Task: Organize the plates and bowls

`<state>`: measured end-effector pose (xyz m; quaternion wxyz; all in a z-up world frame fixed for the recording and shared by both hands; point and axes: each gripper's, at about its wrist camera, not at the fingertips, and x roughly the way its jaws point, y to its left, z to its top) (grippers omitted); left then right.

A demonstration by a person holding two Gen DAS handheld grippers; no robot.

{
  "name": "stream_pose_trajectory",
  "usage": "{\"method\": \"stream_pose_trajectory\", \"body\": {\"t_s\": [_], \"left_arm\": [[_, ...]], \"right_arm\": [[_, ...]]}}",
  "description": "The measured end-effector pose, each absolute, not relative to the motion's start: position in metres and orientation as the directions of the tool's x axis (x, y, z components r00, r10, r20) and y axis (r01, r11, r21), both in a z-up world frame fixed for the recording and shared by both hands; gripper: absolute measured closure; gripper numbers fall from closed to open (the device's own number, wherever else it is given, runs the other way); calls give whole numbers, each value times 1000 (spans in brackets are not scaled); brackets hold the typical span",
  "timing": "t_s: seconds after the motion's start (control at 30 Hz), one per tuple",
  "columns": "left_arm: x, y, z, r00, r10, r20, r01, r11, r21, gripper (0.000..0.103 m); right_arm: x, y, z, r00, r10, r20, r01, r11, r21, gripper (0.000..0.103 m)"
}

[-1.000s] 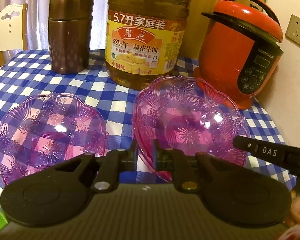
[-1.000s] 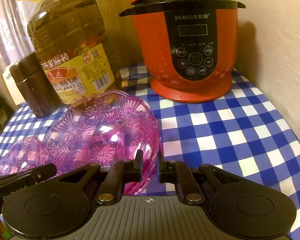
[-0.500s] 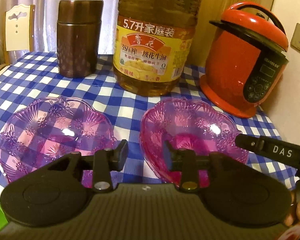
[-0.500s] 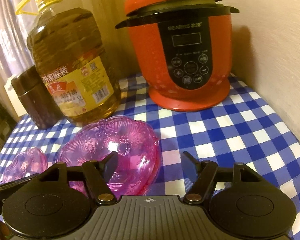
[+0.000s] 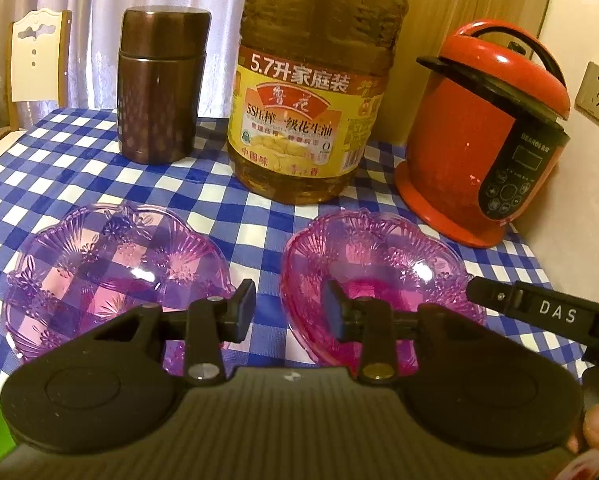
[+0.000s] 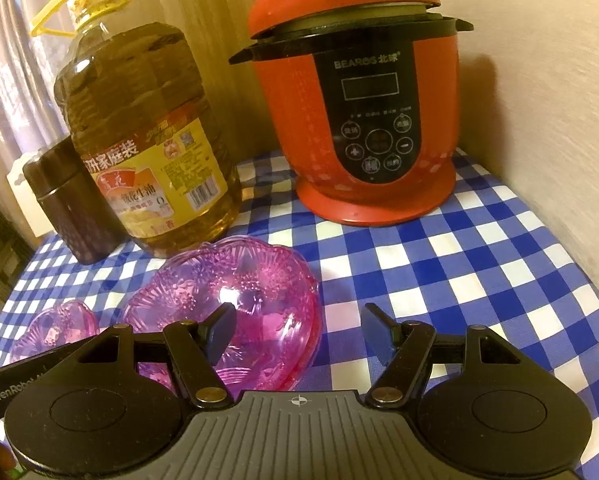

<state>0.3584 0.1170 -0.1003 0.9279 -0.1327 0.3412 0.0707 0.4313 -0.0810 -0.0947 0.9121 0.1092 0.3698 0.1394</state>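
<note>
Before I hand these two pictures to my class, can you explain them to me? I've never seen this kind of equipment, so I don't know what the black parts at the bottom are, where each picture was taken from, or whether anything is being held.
There is no robot. A person holds one hand-held gripper in each hand, and a camera on each looks forward along its two fingers. One picture comes from the left hand-held gripper, the other from the right hand-held gripper. Both have just been opening and hold nothing.

On the blue checked tablecloth lie two see-through purple dishes: the left dish and the right dish, which looks like more than one stacked. Behind them stand a brown canister, a large oil bottle and a red cooker.
</note>
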Motion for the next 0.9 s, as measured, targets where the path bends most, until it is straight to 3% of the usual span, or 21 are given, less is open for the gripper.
{"method": "stream_pose_trajectory", "body": {"t_s": [0.23,0.53,0.9], "left_arm": [[350,137,-79,761,55,-647,-232,954,-191,69],[332,193,-51,763,142,-631,-329,925,-190,61],[317,249,-56,707,211,-675,-402,905,-137,60]], "right_arm": [[424,-78,-79,698,354,-623,-168,926,338,34],[400,-48,-49,702,445,-556,-240,883,403,34],[387,8,-55,571,597,-564,-320,794,517,35]]}}
